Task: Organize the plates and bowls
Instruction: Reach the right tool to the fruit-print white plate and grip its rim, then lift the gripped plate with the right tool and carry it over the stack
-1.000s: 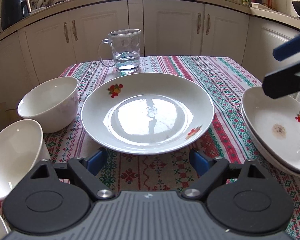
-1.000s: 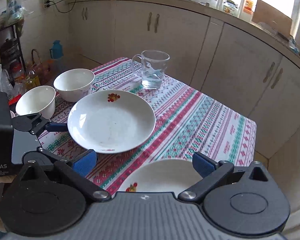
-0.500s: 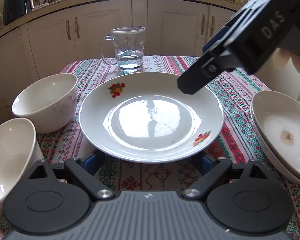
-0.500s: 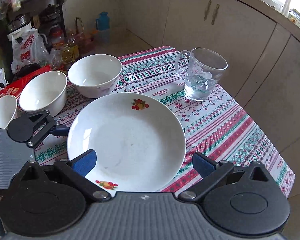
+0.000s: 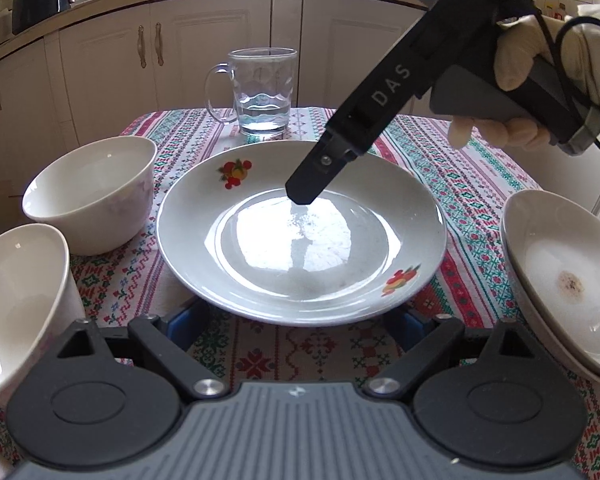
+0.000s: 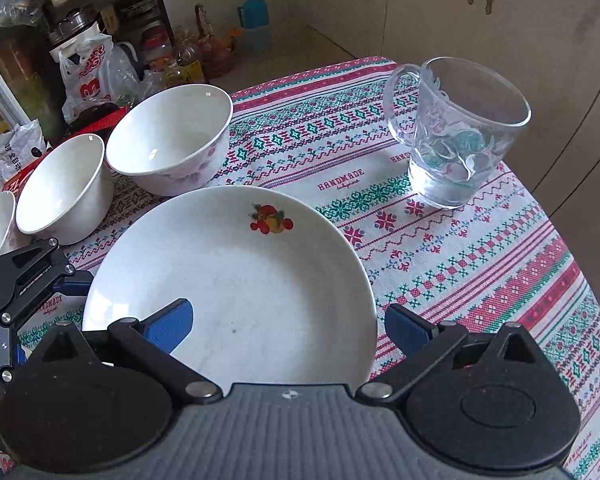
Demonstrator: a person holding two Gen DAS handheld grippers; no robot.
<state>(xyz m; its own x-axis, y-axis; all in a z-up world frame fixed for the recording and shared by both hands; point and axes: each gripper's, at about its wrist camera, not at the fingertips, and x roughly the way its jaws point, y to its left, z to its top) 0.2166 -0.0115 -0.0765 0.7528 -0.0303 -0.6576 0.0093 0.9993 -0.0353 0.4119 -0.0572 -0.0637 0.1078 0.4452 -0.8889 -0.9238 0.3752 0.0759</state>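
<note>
Both hand-held grippers, right (image 6: 288,326) and left (image 5: 296,322), gape wide at the plate (image 5: 300,236); a shallow rim grip risks slippage.

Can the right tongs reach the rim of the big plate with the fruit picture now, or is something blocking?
Probably yes. The right tongs are open and hang over the big plate, one finger on each side of its near rim. Nothing lies between them; the bowls and the glass mug stand apart.
</note>
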